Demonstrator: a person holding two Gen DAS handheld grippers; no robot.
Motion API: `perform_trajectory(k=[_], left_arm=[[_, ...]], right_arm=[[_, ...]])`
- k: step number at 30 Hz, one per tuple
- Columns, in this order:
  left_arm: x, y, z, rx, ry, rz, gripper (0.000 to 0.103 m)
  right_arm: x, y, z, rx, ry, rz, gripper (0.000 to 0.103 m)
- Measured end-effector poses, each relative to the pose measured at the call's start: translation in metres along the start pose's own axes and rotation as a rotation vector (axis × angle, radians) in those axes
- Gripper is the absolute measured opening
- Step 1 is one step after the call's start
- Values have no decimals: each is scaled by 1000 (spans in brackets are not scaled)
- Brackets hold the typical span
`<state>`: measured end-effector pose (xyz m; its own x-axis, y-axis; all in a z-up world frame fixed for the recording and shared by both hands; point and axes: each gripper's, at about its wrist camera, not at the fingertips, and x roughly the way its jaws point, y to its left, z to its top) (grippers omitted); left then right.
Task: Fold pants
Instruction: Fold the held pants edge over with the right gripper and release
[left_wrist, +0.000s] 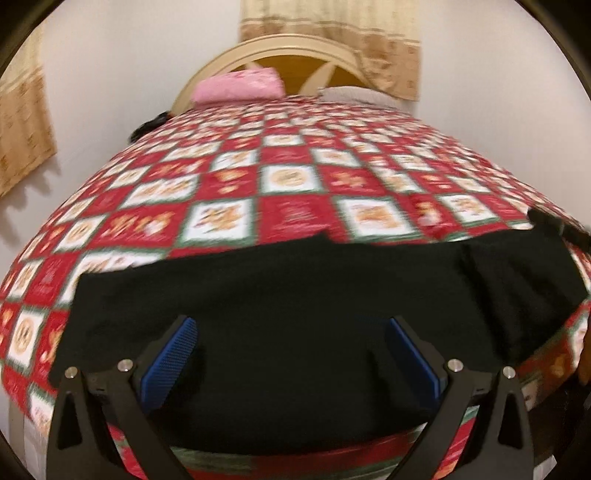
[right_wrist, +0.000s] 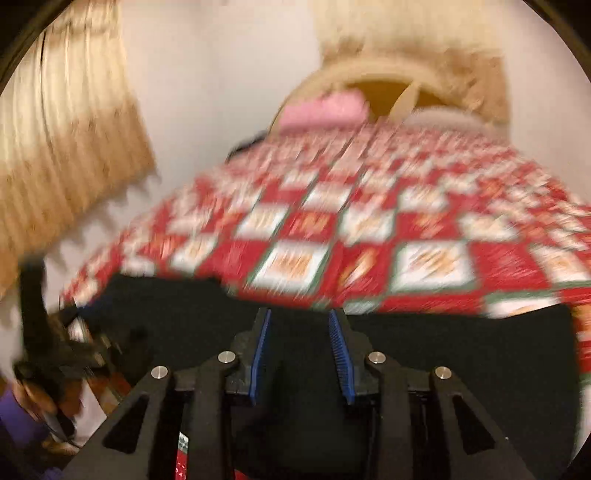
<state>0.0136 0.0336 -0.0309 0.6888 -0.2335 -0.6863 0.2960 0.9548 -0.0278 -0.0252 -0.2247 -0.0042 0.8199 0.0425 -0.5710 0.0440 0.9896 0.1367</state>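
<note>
Black pants (left_wrist: 295, 295) lie spread flat across the near edge of a bed with a red, white and green checkered quilt (left_wrist: 288, 177). My left gripper (left_wrist: 291, 328) is wide open just above the pants near their left part, holding nothing. In the blurred right wrist view the pants (right_wrist: 461, 350) stretch across the near bed edge. My right gripper (right_wrist: 300, 317) hovers over them with its blue pads (right_wrist: 339, 347) partly apart and nothing visibly between them. The left gripper (right_wrist: 55, 350) shows at the far left of that view.
A pink pillow (left_wrist: 238, 86) and a white pillow (left_wrist: 354, 94) lie by the cream headboard (left_wrist: 280, 48). Beige curtains (left_wrist: 22, 129) hang on the white wall at left and behind the bed. A small dark object (left_wrist: 151, 123) sits at the bed's far left edge.
</note>
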Motion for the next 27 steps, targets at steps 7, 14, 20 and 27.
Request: perform_trajectory(k=[7,14,20,27], left_arm=[[-4,-85,28,104,-66,-194,103],[17,-161,28,184,-31,-248,103],[41,-162,6,96,85,-233,103],[33,-166,6,123,74,-221,103]], right_arm=[[-33,-105,2,211,18,-167,35],[6,-139,-17,256,169,-222,35],[16,-151,-21,254,206,-239,37],[-32,-120,-9,207,43,-240,37]])
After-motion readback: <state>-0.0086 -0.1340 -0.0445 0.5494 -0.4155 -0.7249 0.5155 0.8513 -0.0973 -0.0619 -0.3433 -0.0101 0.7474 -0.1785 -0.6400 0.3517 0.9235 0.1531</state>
